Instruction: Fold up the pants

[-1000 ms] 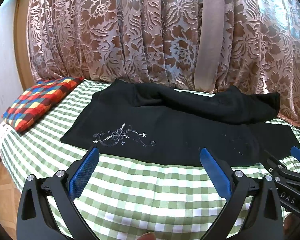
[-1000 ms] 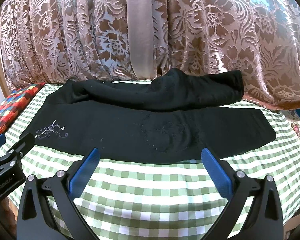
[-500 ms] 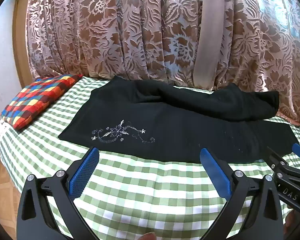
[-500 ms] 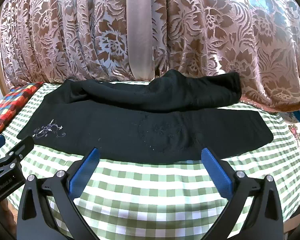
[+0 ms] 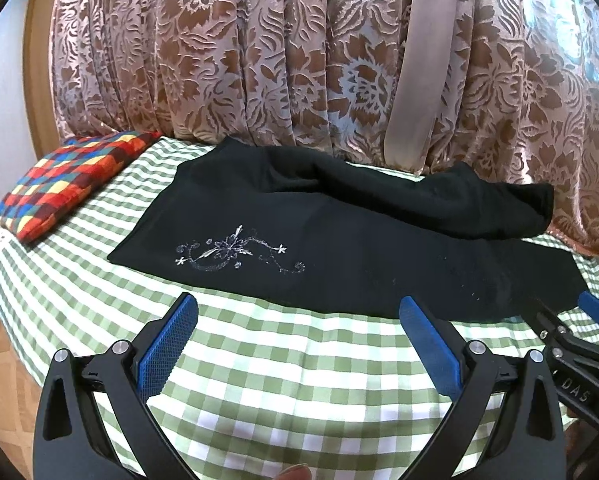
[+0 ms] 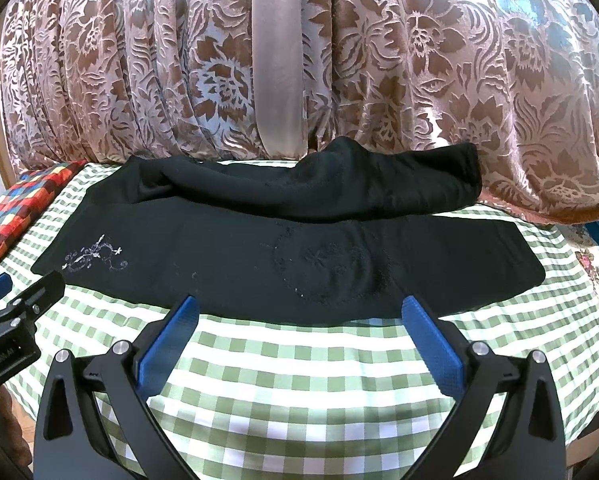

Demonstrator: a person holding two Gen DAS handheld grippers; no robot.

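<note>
Hovering spread wide, left tool (image 5: 297, 320) and right tool (image 6: 299, 320), near black pants (image 6: 283, 256).

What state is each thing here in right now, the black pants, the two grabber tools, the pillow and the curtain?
Black pants: lying on the checked cloth, near leg flat, far leg bunched.
Left gripper: open, holding nothing.
Right gripper: open, holding nothing.
Patchwork pillow: lying beside the pants.
Curtain: drawn shut.

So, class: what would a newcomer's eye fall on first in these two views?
The black pants stretched across the green checked tablecloth, with silver embroidery near their left end. Behind hangs a floral curtain, and a bright patchwork cushion lies far left. Both tongs, left and right, are open.
</note>
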